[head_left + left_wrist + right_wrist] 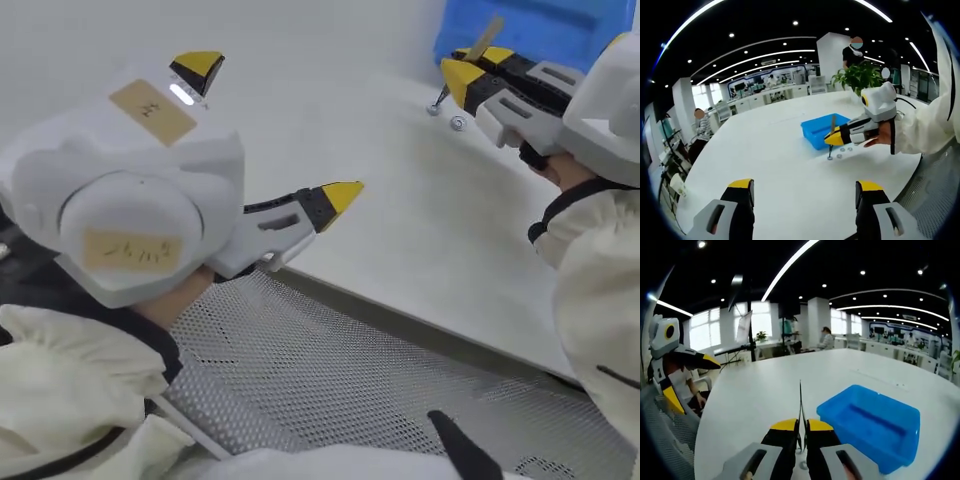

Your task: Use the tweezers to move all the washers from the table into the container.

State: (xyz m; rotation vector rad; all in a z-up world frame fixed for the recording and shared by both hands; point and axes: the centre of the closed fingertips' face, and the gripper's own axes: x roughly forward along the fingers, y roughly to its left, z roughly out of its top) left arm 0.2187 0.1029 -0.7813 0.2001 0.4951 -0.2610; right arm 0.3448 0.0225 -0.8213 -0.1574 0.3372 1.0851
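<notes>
The container (pixel 545 25) is cut off at the head view's top edge. The washers (pixel 842 149), tiny on the tabletop (pixel 780 165) just beside it, show best in the left gripper view. The right tongs (pixel 801 426) are pinched narrow on the tweezers (pixel 800 400); the left tongs (pixel 804 186) gape wide, holding nothing.

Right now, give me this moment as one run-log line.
left hand-held gripper: open, empty | right hand-held gripper: shut on tweezers | washers: on table beside blue container
</notes>
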